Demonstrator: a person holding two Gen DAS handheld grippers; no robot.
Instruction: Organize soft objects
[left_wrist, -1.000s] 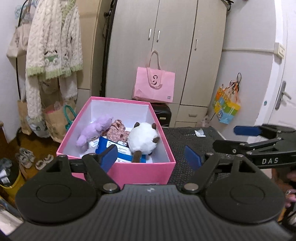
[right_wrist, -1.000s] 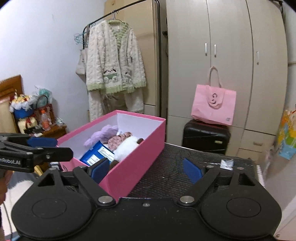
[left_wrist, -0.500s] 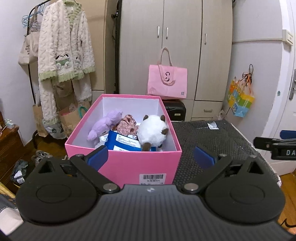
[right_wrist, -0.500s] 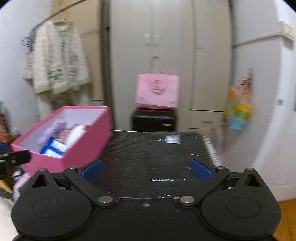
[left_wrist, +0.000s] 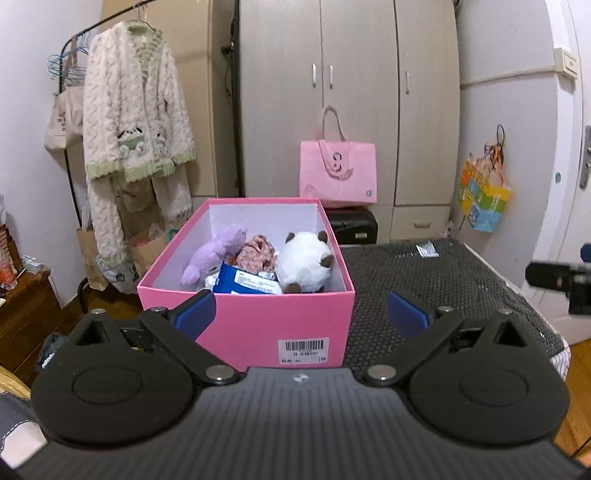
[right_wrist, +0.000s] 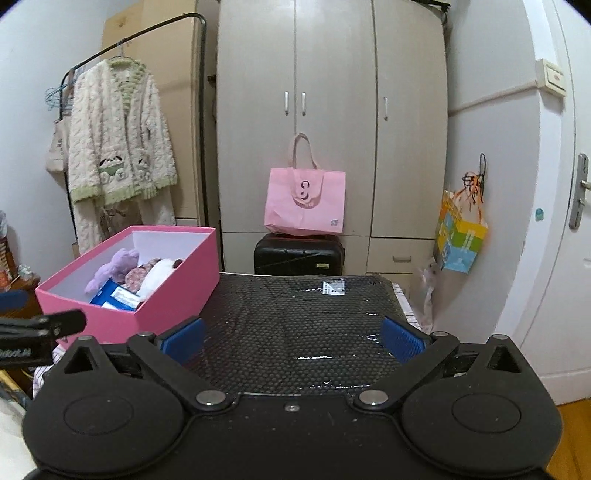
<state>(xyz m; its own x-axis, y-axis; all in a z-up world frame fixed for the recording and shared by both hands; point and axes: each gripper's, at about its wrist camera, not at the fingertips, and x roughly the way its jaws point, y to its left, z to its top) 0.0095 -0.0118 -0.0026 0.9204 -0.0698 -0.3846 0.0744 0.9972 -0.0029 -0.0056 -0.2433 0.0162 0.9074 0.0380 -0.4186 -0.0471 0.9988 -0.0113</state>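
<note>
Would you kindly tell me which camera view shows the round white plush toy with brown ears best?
The left wrist view shows the round white plush toy with brown ears best: it looks straight into the open pink cardboard box, showing body and ears. The right wrist view sees the toy obliquely, small, and partly hidden by the box wall.

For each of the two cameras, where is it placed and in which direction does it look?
Left wrist: on the left gripper, facing the pink box straight ahead; its own open blue pads show, the right gripper at the edge.
Right wrist: on the right gripper, facing the black table and wardrobe; own open pads show.
Shared: box, table, pink bag.
</note>
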